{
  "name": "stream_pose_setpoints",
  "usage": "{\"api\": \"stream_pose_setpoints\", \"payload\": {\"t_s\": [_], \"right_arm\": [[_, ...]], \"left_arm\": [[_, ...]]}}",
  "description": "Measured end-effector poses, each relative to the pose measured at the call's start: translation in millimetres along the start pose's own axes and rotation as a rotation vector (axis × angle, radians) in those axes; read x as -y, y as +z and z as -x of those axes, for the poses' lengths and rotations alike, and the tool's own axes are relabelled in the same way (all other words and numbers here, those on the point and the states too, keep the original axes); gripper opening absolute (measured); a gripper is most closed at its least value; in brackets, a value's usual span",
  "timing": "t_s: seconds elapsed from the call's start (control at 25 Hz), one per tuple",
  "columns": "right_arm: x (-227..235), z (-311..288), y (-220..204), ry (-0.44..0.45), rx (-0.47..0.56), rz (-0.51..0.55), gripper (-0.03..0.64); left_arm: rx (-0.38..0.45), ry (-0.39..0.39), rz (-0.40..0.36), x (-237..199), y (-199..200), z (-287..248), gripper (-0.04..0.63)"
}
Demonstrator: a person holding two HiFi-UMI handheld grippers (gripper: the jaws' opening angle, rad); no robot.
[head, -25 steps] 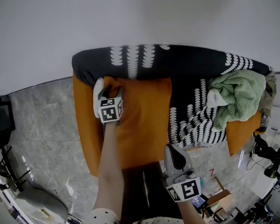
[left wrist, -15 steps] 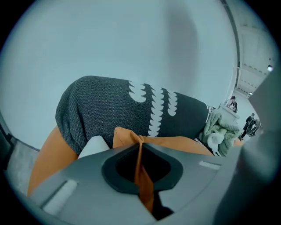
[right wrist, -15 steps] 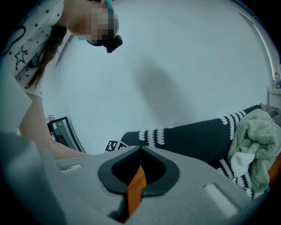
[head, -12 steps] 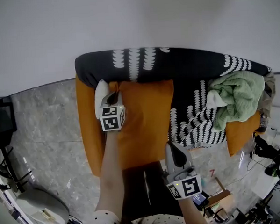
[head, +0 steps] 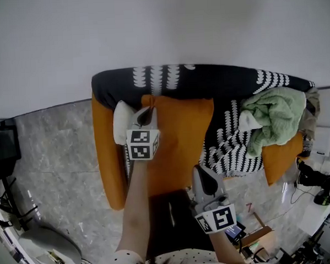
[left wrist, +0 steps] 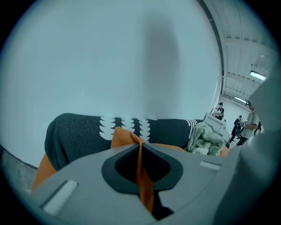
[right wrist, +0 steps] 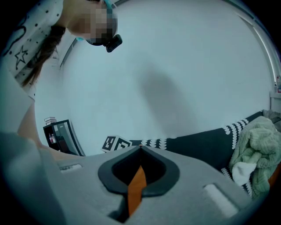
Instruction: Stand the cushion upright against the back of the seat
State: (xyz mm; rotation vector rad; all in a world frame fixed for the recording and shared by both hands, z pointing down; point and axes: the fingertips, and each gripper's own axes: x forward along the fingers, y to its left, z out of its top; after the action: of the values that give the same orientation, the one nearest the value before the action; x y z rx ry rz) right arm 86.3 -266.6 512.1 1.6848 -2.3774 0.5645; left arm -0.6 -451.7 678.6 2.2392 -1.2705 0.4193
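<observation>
The person is holding the orange cushion (head: 182, 136) with both tools at once. The left gripper (left wrist: 141, 145) has its jaws shut tight on a fold of the orange cloth, and a thin strip of it runs straight down between them. That pinch looks to be at the far corner of the cushion, the one nearest the back of the seat (head: 206, 79), and a bit of that corner pokes up just past the jaw tips. The right gripper (right wrist: 141, 148) is shut on orange cloth too, with a thin strip squeezed between its jaws. It holds the near edge of the cushion, close to the person. I think two grips are used because a cushion is soft and floppy, so one pinch would let it sag or swing. With one hold at the far corner and one at the near edge, the person can tip it up like a flap. The cushion is not yet standing. It lies slanted over the seat (head: 108, 159), its far edge close to the dark back. Beyond both pairs of jaws is the black cover (head: 232, 147) with white marks, draped over the back. Off to the right of the jaws sits a green blanket (head: 274, 114), well apart from the cushion, so it should not get in the way.
</observation>
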Motion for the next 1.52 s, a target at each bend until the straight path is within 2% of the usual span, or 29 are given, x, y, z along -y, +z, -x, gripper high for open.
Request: {"api": "stream_pose_setpoints", "payload": {"t_s": [0.48, 0.76, 1.04, 1.2, 1.52], "right_arm": [[-5.9, 3.9, 17.9, 0.000, 0.037, 0.011, -0.005], [-11.7, 3.9, 25.9, 0.006, 0.048, 0.023, -0.005], [-18.1, 0.7, 33.4, 0.017, 0.062, 0.035, -0.005], [-19.6, 0.6, 35.3, 0.019, 0.064, 0.039, -0.005], [-20.4, -6.2, 41.7, 0.020, 0.068, 0.044, -0.005]], "left_arm": [[0.132, 0.010, -0.090, -6.7, 79.0, 3.7, 0.006], [0.271, -0.010, -0.129, -2.3, 123.2, 31.9, 0.006], [0.376, 0.027, -0.125, -26.3, 154.4, 59.9, 0.008], [0.383, 0.043, -0.117, -40.5, 157.8, 62.0, 0.008], [0.305, 0.078, -0.105, -77.6, 142.5, 28.8, 0.010]]}}
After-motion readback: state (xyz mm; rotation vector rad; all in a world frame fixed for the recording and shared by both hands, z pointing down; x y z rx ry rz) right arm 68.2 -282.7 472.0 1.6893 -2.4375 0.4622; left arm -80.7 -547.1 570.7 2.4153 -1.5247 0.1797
